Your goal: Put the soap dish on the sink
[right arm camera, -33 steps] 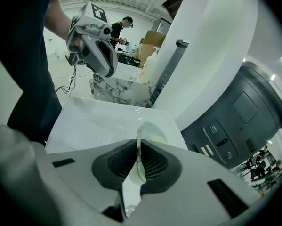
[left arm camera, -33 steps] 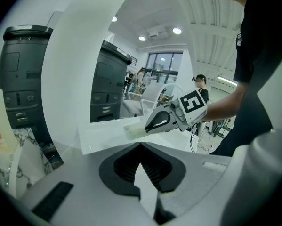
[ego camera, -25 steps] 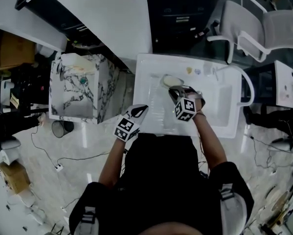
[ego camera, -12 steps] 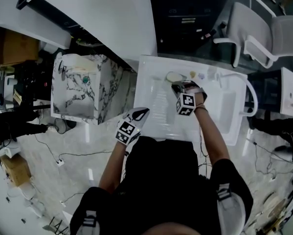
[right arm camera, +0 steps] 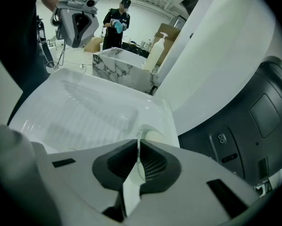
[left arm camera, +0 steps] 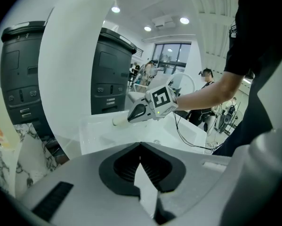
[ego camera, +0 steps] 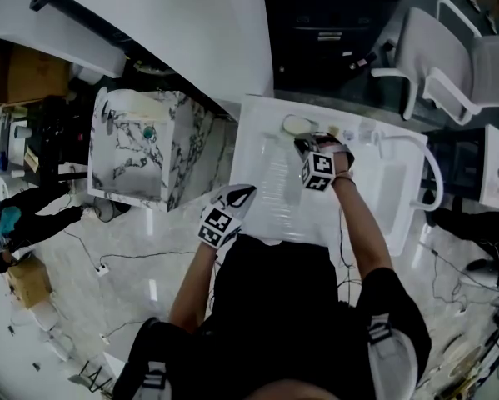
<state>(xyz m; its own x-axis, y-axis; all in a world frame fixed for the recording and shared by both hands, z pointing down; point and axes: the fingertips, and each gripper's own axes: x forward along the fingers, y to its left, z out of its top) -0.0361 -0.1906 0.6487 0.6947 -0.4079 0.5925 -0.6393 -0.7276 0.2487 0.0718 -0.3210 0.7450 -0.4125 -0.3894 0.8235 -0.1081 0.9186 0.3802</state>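
Observation:
The soap dish (ego camera: 295, 125) is a pale oval shell at the far left corner of the white sink unit (ego camera: 261, 215). My right gripper (ego camera: 306, 146) is shut on its near rim. In the right gripper view the dish (right arm camera: 153, 136) shows just past the closed jaws of the right gripper (right arm camera: 139, 142), over the sink's rim (right arm camera: 166, 114); contact with the sink cannot be told. My left gripper (ego camera: 237, 197) hangs at the sink's near left edge, shut and empty. The left gripper view shows its own tips (left arm camera: 140, 145) together, and beyond them the right gripper (left arm camera: 138, 112) with the dish (left arm camera: 117, 121).
A marble-patterned cabinet (ego camera: 141, 148) stands left of the sink. A curved faucet (ego camera: 430, 169) rises at the right end, with small items (ego camera: 349, 132) on the back ledge. White chairs (ego camera: 449, 57) stand behind. A dark machine (right arm camera: 253, 117) sits close behind the sink corner.
My right gripper has carried the soap dish a little farther away, toward the sink's back left corner. The left gripper has stayed at the near edge.

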